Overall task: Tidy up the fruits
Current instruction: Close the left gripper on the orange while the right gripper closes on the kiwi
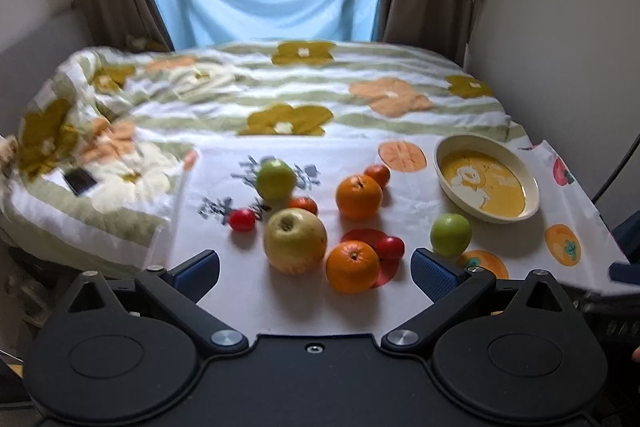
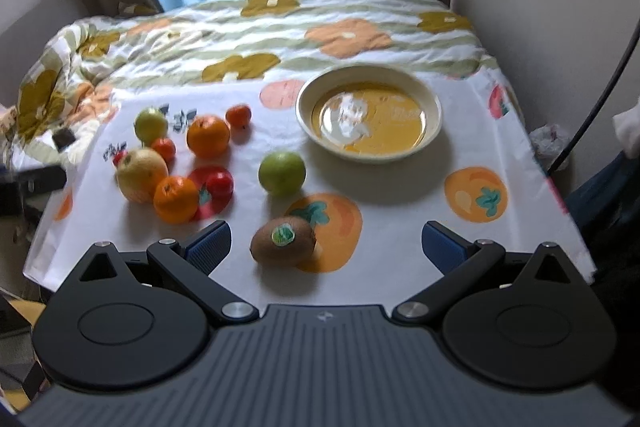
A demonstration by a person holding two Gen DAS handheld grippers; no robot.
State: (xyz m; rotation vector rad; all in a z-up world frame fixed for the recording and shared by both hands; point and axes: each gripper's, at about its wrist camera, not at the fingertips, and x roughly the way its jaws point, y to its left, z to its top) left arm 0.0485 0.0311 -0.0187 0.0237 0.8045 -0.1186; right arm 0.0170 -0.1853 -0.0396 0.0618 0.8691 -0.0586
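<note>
Fruits (image 1: 295,241) loose on cloth (image 2: 400,267), bowl (image 2: 434,125) beside, tongs (image 2: 324,247) agape.

oranges (image 1: 359,196): 2 | green apples (image 1: 275,180): 2 | yellow apple (image 1: 295,240): 1 | kiwi (image 2: 283,241): 1 | bowl (image 1: 530,179): 1

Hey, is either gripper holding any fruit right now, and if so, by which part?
Nothing is held. The left gripper and right gripper are both open and empty; the kiwi lies untouched on the cloth.
</note>
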